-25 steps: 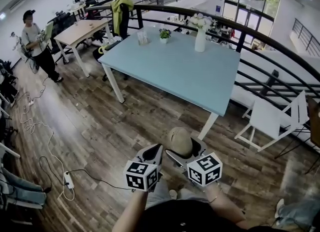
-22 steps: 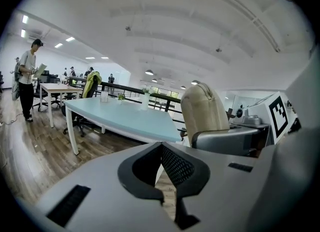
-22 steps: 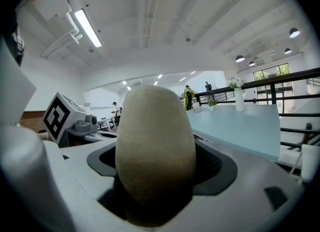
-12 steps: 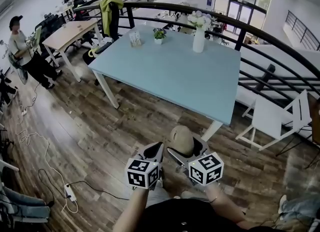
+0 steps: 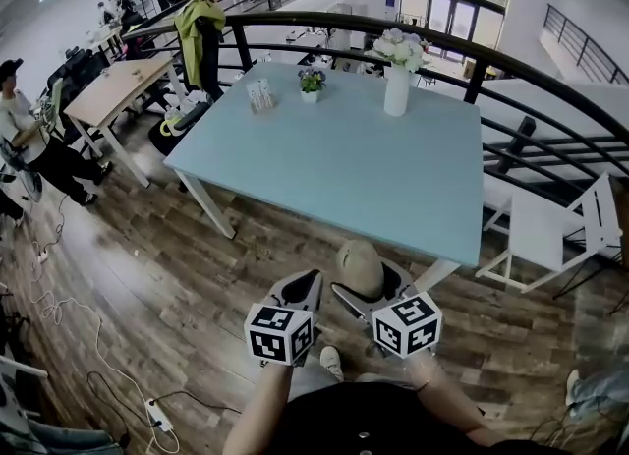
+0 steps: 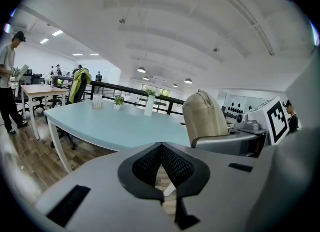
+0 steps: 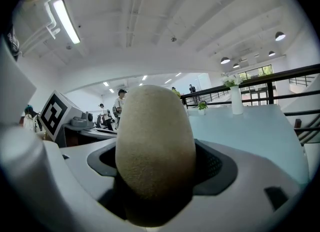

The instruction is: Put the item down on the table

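A person standing at the near edge of a pale blue surface (image 5: 344, 168) carries a tan, soft-sided pouch (image 5: 359, 266) in the right tongs (image 5: 368, 293), whose two sides are pinching it low on its body so that its rounded top stands up clear of the grip. The pouch hangs in the air over the wooden floor (image 5: 187, 286), just short of the surface's front edge and not touching it, so the set-down has not yet begun. The upright hold looks chosen to let the pouch be lowered base-first. The left tongs (image 5: 301, 288) ride just beside it with their tips pressed together on nothing, apparently kept out of the way because one grip is enough for so light a load. The near part of the surface is bare; a white vase (image 5: 396, 89) of flowers and a small potted plant (image 5: 312, 82) stand well apart at the far side, which leaves an open landing place straight ahead. The next move likely calls for a reach forward over the edge before the grip is let go.
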Tool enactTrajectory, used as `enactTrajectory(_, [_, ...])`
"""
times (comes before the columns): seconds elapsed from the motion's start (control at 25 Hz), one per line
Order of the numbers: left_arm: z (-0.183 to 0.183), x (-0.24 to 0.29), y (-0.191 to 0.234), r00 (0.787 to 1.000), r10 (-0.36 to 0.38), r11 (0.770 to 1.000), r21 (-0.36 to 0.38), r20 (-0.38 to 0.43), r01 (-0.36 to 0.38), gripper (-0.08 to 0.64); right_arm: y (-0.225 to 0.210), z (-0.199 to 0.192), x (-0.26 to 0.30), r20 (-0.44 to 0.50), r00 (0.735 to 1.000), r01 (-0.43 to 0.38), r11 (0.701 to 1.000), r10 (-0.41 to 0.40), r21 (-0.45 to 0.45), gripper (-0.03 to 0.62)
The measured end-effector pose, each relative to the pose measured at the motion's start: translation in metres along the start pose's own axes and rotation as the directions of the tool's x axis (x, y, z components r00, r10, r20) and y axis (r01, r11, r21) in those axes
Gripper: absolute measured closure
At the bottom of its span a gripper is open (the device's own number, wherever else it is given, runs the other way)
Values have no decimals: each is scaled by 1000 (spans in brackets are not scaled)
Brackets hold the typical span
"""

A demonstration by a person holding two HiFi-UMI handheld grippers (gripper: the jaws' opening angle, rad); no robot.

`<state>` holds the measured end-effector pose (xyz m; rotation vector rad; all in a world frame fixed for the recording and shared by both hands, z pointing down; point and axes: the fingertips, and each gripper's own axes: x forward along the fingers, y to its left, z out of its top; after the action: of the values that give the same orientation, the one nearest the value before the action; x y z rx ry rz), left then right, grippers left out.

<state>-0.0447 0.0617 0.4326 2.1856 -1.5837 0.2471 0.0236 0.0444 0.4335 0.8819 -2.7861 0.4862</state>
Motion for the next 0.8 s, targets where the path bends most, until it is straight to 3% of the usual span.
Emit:
enactTrajectory(0.32, [14, 21, 54, 999, -33, 998, 46, -4, 33, 543, -12, 10, 44, 2, 996, 89, 996, -89, 17, 179])
enactTrajectory(0.8, [3, 30, 71, 997, -55, 998, 21, -57, 56, 543, -28, 3, 61, -56, 991, 121, 992, -119, 31, 179])
